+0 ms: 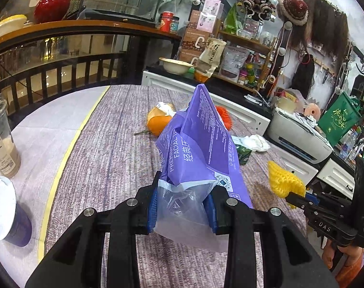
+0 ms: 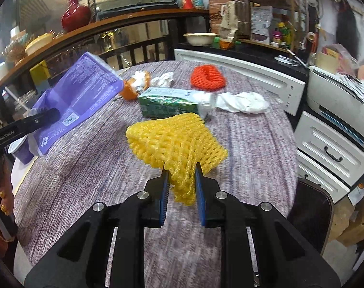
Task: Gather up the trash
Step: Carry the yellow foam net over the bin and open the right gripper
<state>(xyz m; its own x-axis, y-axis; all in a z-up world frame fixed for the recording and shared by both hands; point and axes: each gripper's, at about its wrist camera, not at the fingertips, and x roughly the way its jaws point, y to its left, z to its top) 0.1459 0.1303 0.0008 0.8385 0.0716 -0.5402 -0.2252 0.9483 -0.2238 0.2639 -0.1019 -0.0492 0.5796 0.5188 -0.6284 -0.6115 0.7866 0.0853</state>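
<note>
Item one: our left gripper (image 1: 183,204) is clamped on the purple tissue pack (image 1: 198,144), lifted clear of the table (image 1: 105,158). Item two: our right gripper (image 2: 182,184) is pinched on the yellow foam net (image 2: 174,141), also raised. Remaining on the cloth we count a green carton (image 2: 167,104), crumpled white tissue (image 2: 242,102), an orange foam net (image 2: 207,76) and orange peel (image 1: 158,123).

Black left gripper (image 1: 183,206) and right gripper (image 2: 182,184), blue-padded fingers (image 2: 164,196), silver screws, white lettering.

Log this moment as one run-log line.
left gripper: holds purple tissue bag | right gripper: holds yellow foam net | both lifted
</note>
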